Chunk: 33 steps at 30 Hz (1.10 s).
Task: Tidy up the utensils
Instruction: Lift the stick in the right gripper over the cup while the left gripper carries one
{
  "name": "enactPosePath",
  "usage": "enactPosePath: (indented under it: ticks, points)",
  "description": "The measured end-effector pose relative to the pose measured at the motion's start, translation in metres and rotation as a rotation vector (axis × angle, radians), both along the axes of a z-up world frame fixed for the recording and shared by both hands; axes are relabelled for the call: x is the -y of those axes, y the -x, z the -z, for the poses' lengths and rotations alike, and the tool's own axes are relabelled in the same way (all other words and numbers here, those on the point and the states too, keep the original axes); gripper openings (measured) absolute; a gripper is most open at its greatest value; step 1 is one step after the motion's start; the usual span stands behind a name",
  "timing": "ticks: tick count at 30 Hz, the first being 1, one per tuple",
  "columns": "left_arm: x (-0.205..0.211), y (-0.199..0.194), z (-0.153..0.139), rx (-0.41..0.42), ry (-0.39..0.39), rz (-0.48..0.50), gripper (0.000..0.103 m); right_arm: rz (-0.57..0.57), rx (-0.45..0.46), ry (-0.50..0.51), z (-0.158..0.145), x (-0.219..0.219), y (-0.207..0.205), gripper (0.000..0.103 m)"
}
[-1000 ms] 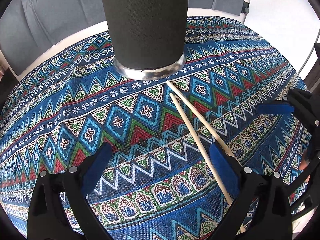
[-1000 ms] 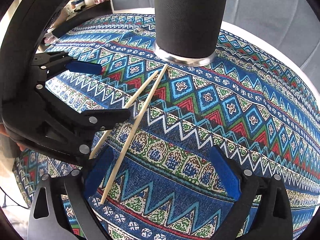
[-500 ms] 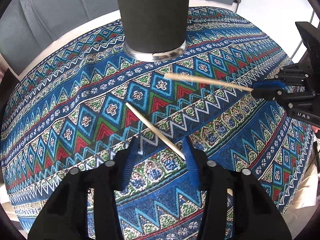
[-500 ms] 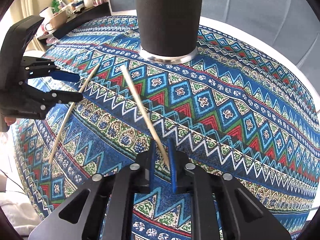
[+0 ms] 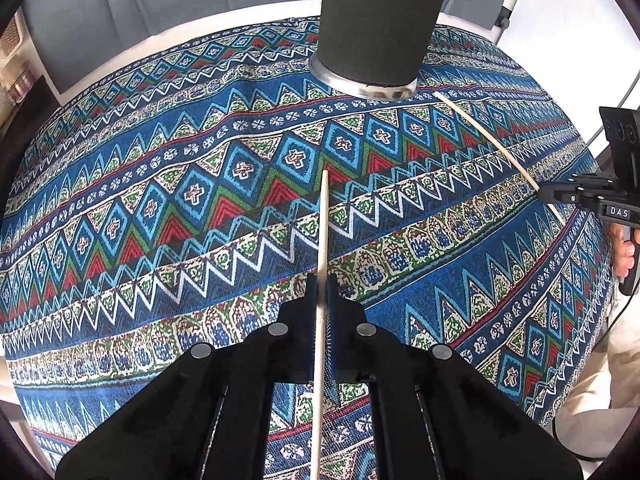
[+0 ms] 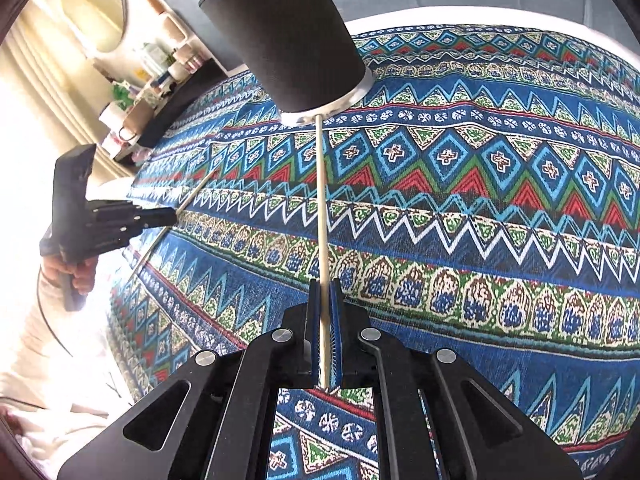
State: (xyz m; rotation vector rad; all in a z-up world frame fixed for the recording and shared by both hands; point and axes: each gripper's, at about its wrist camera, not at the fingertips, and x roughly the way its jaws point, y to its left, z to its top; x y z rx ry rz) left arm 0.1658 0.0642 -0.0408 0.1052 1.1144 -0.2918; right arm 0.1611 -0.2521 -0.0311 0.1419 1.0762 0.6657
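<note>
Nearest the lens in the left wrist view, the left gripper [image 5: 322, 292] is pinched tight on a wooden chopstick [image 5: 321, 264], which a second ago lay on the cloth between wide-spread jaws; the stick now runs straight out along the fingers, its tip aimed toward the black holder cup [image 5: 380, 20] but ending well short of it. In the right wrist view the right gripper [image 6: 326, 300] is likewise clamped on the other chopstick [image 6: 322, 208], which a second ago lay loose beside its twin on the cloth; its far tip now sits against or just in front of the cup's [image 6: 288, 36] silver base, and whether it touches I cannot tell. Both sticks appear to be lifted off the patterned tablecloth [image 5: 160, 208], and they are split, one to each claw; so the pickup looks done, and what remains, I judge, is raising each tip above the cup's rim and dropping it in. Farther out, each gripper shows in the other's view, to the side of the cup, with its stick slanting toward the base. Counted: two chopsticks, two grippers, one cup, one tablecloth; beyond the cup, grey upholstery.
</note>
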Motion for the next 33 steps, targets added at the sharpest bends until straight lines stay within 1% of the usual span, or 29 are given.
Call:
enactPosePath:
  ticks: [2,5,9,12,17,20,23,26,30,33]
  points:
    - [-0.004,0.003,-0.003,0.014,0.005,-0.017,0.005,0.003,0.011,-0.031,-0.006,0.006,0.004,0.005]
    - [-0.011,0.004,-0.012,0.034,0.032,-0.038,0.005,0.008,0.057,-0.080,-0.024,0.011,0.010,0.005]
    - [-0.013,0.006,-0.035,0.097,0.046,-0.048,0.005,0.015,0.126,-0.116,-0.053,0.021,0.017,0.005]
    - [-0.012,0.006,-0.056,0.164,0.062,-0.053,0.005,0.027,0.181,-0.130,-0.074,0.025,0.020,0.005]
    - [-0.010,0.001,-0.098,0.285,0.130,-0.066,0.005,0.048,0.251,-0.169,-0.104,0.031,0.018,0.005]
    - [-0.006,-0.002,-0.125,0.354,0.194,-0.057,0.005,0.047,0.292,-0.200,-0.121,0.024,0.010,0.005]
    - [0.001,-0.005,-0.149,0.423,0.232,-0.039,0.005,0.023,0.327,-0.221,-0.138,0.011,0.001,0.005]
    - [0.006,-0.014,-0.169,0.458,0.273,-0.030,0.005,0.010,0.361,-0.245,-0.152,-0.002,-0.009,0.005]
    - [0.016,-0.028,-0.190,0.502,0.304,-0.034,0.005,0.009,0.404,-0.288,-0.169,-0.014,-0.029,0.005]
    - [0.024,-0.037,-0.204,0.562,0.285,-0.036,0.005,0.016,0.452,-0.339,-0.181,-0.016,-0.043,0.005]
